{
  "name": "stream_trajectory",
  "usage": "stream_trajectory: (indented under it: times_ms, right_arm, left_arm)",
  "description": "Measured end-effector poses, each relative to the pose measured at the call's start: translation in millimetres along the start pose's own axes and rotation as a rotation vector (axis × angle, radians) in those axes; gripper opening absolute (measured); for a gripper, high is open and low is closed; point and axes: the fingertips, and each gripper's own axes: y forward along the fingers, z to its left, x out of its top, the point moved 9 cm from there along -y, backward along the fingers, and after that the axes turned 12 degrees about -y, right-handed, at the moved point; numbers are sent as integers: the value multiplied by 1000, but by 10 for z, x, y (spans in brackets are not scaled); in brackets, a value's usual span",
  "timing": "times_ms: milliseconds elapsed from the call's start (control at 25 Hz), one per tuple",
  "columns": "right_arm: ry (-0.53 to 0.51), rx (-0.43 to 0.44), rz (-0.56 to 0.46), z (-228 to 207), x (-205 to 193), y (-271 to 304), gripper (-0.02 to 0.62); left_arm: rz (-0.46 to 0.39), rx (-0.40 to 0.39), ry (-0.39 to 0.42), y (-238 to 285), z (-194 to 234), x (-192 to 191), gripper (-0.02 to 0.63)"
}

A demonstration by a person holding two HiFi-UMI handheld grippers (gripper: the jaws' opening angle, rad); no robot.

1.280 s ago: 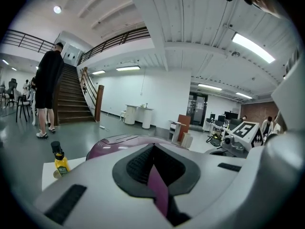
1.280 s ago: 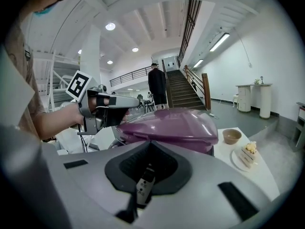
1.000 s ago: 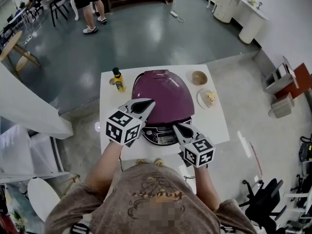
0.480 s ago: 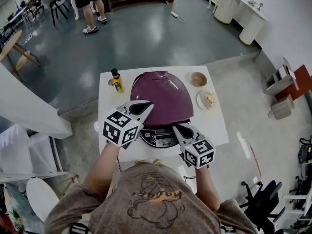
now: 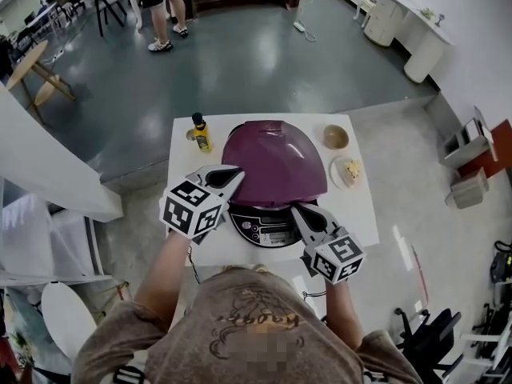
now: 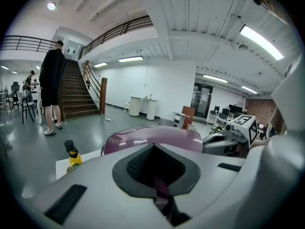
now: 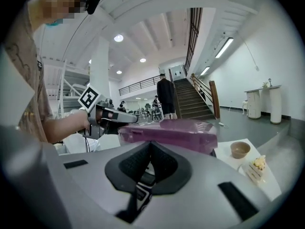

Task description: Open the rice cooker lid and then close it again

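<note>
Grey plastic comes first: my left tongs [image 5: 238, 171] are pressed together with nothing in them, tip at the left front shoulder of the rice cooker [image 5: 276, 166], though I can't tell whether it touches. My right tongs [image 5: 294, 208] are closed and empty too, tip just beside the control panel [image 5: 268, 229], under the front lip of the lid [image 5: 280, 154]. The cooker sits mid-table, its panel towards me, and the lid seems to stand slightly proud at the front. I judge that purple dome stiff, glossy and slippery, so the curved top is a poor place to push. The front lip in the middle is the place to take it, with one pair steadying the body in case the pot slides. The table [image 5: 356, 210] leaves only a narrow strip on my side, so the pot should not be dragged nearer. A yellow bottle [image 5: 200, 132] stands near the back left corner, and a bowl [image 5: 335, 137] and a slice of cake [image 5: 350, 169] sit to the right, just beside the cooker. I'd swing nothing sideways. Behind the lid I see nothing standing, so it should have room to tip back. Beyond lies open grey floor, with people [image 5: 164, 6] well apart near the stairs.
</note>
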Motion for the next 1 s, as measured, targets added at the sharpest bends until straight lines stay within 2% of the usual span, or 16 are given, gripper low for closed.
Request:
stream_trajectory:
  times_ms: [360,720,1000]
  right_arm:
    - [-9,-18,-107,-32,204,9,5]
    - [-31,-40,-130,-76,269,37,5]
    - [-8,-12,-103,-85,217,168,5]
  left_arm:
    - [-52,-17,6,-52,55,185,20]
    - [-110,-34,4,-92,98,334,20]
    - [-155,-49,-20,-84,222,516,20]
